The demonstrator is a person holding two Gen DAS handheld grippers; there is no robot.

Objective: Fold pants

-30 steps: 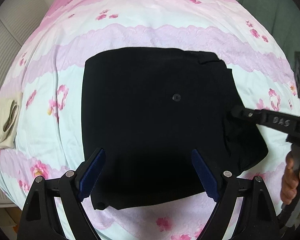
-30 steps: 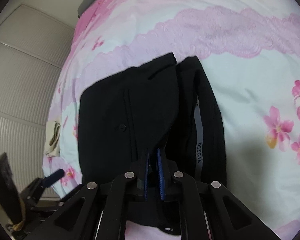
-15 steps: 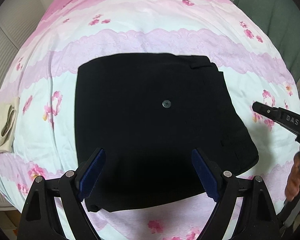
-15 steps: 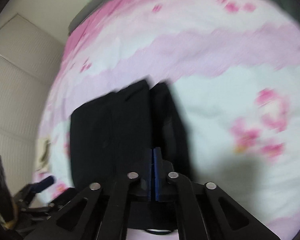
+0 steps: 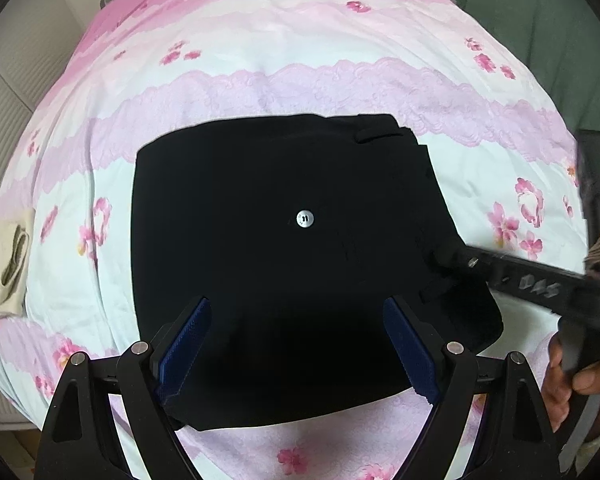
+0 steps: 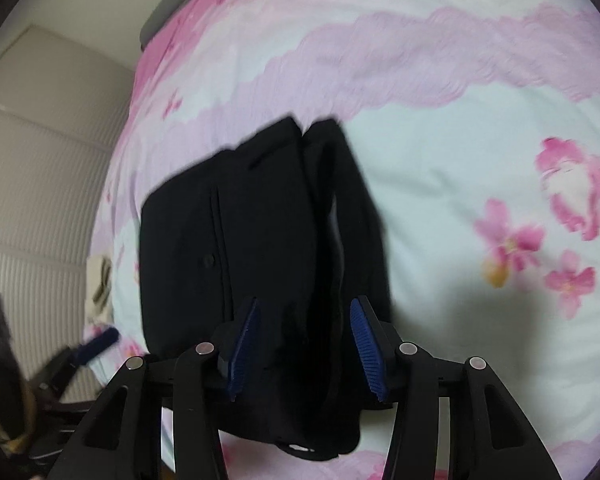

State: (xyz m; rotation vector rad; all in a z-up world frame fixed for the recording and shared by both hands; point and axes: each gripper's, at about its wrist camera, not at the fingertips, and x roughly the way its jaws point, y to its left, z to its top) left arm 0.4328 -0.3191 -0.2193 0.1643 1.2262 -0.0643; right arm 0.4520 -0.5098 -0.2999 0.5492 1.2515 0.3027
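The black pants [image 5: 284,248] lie folded into a rough square on the pink floral bedspread [image 5: 300,60], a silver button [image 5: 305,218] on top. My left gripper [image 5: 296,352] is open and empty, hovering above the near edge of the pants. My right gripper [image 6: 306,344] is open, its blue pads on either side of the pants' layered right edge [image 6: 340,216], holding nothing. In the left wrist view the right gripper's tip [image 5: 446,258] reaches the pants' right side.
A beige folded garment [image 5: 8,264] lies at the bed's left edge. White wardrobe panels [image 6: 40,160] stand to the left. A dark green curtain [image 5: 540,20] hangs at the far right. The person's hand [image 5: 568,376] holds the right gripper's handle.
My right gripper was shut on the pants' right edge, let go and pulled back, and now stands open back at that edge. The left gripper has stayed open and risen slightly.
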